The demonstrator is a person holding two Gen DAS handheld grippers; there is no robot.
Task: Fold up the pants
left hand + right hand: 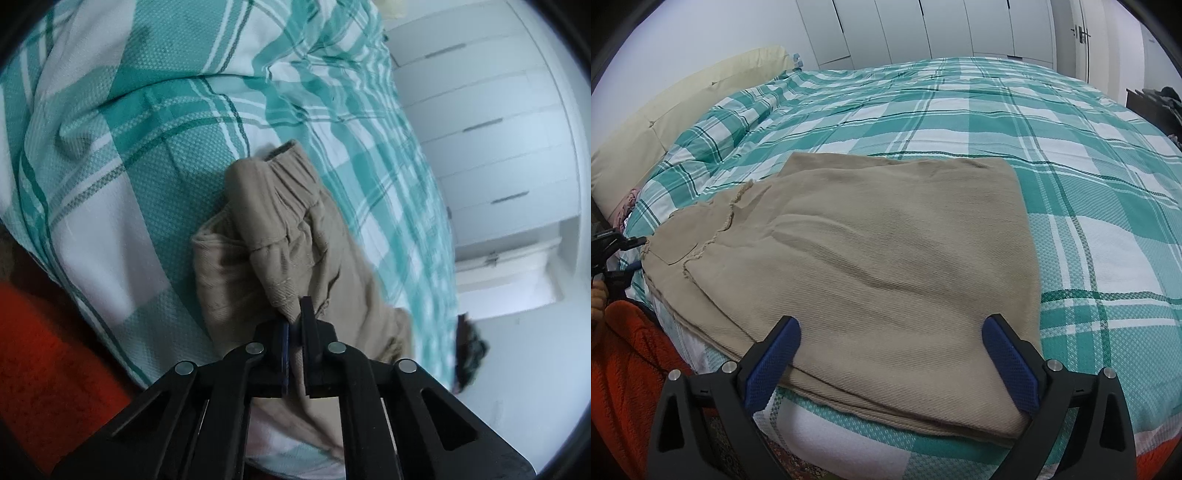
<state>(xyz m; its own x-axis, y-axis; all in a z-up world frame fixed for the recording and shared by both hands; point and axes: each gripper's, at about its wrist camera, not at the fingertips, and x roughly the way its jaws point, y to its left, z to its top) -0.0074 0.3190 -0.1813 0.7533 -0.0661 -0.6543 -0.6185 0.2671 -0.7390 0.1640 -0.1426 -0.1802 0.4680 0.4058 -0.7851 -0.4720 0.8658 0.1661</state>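
Observation:
Beige pants lie folded on the teal-and-white checked bedspread, near the bed's front edge. My right gripper is open, its blue pads either side of the folded end, just above the cloth. In the left wrist view the pants are bunched at the waistband, and my left gripper is shut on a fold of that cloth. The left gripper also shows at the far left of the right wrist view, at the pants' frayed hem end.
A cream headboard cushion runs along the bed's left side. White wardrobe doors stand behind the bed. An orange knitted cloth lies by the bed's near edge. A dark object sits at the far right.

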